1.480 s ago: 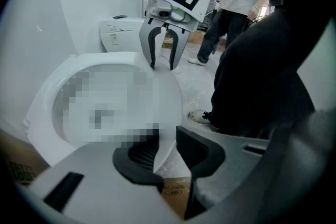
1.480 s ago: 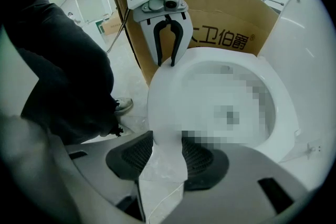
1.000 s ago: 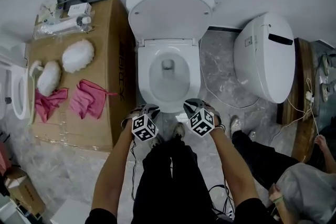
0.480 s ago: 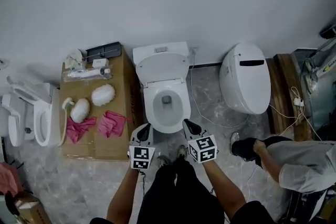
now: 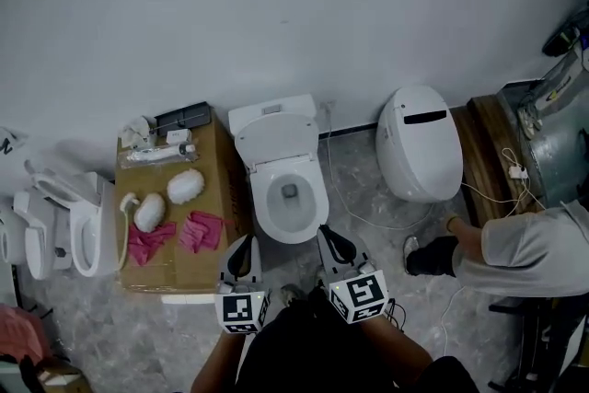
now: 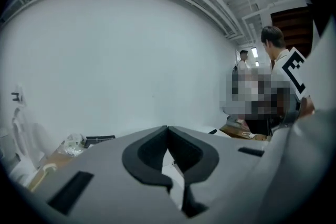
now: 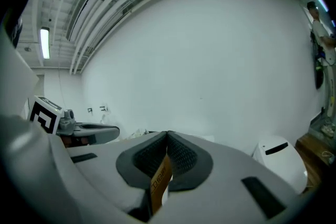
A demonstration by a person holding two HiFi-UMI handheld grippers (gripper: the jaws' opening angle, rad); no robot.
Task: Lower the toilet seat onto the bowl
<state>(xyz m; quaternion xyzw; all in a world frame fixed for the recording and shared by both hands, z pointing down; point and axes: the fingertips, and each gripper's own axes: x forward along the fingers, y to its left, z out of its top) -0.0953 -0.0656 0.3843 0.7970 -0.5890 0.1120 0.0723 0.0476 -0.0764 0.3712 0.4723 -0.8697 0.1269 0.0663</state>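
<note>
I have both grippers up and nearly level. In the head view they sit side by side at the bottom of the frame.

The left gripper (image 5: 243, 239) has its jaws closed, tips meeting, with nothing pinched between them in the left gripper view. The right gripper (image 5: 323, 232) is closed the same way. In its own view a tan strip with dark print (image 7: 159, 180) shows in the slot behind the meeting tips, and I cannot tell what it is.

The toilet (image 5: 261, 207) lies ahead of and below the jaws, in the gap between the two grippers, and neither touches it. I can only read the toilet seat (image 5: 276, 141) as part of the white oval flap standing raised against the tank (image 5: 271, 112), on the far side of the open bowl (image 5: 313, 214). Whether the ring itself is up or lies on the rim I cannot make out from here.

Off to the left of the left jaws is a cardboard box (image 5: 225, 189) serving as a worktop. It carries two pink cloths (image 5: 204, 231) and two white fluffy pads (image 5: 184, 186).

Beyond the right jaws, to their right, stands a second toilet (image 5: 419, 143) with its lid down, also seen in the right gripper view (image 7: 278, 162). Further right, a person in a grey sleeve (image 5: 525, 248) crouches on the floor.
</note>
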